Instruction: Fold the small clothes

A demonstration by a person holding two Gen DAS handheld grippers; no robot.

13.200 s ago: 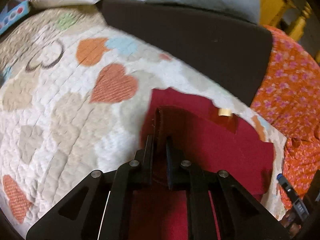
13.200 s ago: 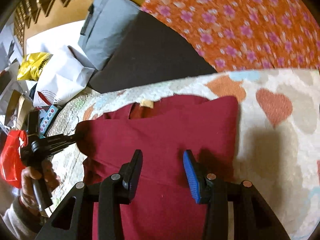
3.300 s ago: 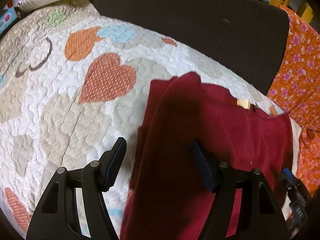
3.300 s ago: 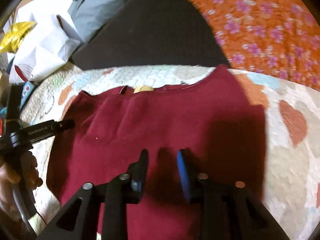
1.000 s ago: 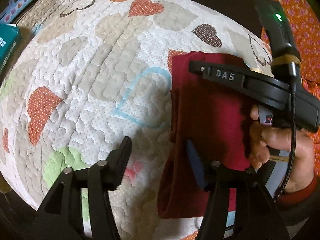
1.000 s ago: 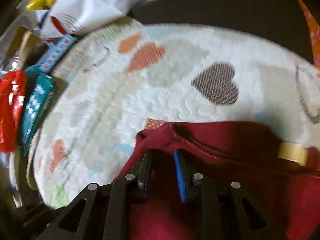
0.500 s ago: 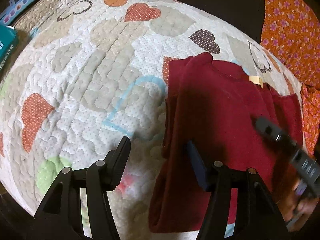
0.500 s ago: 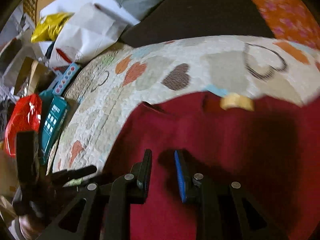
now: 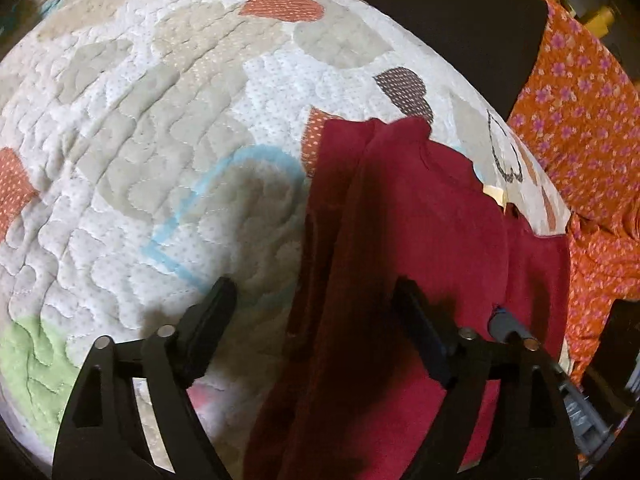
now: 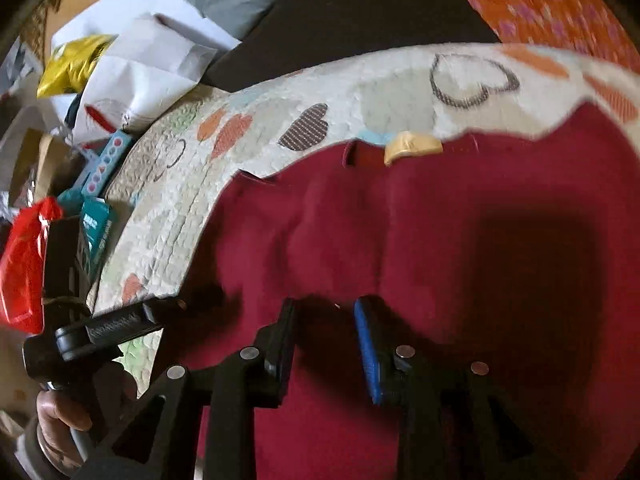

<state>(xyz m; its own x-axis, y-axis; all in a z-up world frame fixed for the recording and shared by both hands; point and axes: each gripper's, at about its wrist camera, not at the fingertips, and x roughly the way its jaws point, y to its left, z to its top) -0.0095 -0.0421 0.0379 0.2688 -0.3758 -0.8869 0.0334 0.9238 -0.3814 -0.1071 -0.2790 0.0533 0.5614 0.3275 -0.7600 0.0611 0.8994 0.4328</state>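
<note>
A dark red garment (image 9: 408,248) lies on the heart-patterned quilt (image 9: 168,128), its left side folded in over the body, a tan neck label (image 9: 495,194) at its far edge. My left gripper (image 9: 316,308) is open and empty, hovering over the garment's left edge. In the right wrist view the garment (image 10: 460,232) fills the foreground with its label (image 10: 412,146) at the top. My right gripper (image 10: 326,332) is open a little, empty, just above the cloth. The left gripper also shows in the right wrist view (image 10: 176,304) at the garment's left edge.
An orange floral cloth (image 9: 592,128) lies to the right and a dark cushion (image 9: 440,16) at the back. White bags (image 10: 140,80), a yellow packet (image 10: 72,64), boxes (image 10: 98,224) and a red bag (image 10: 24,272) crowd the quilt's left side.
Both grippers have let go of the garment since a second ago. The right one has pulled back toward the hem; the left one has moved in closer over the folded left edge.
</note>
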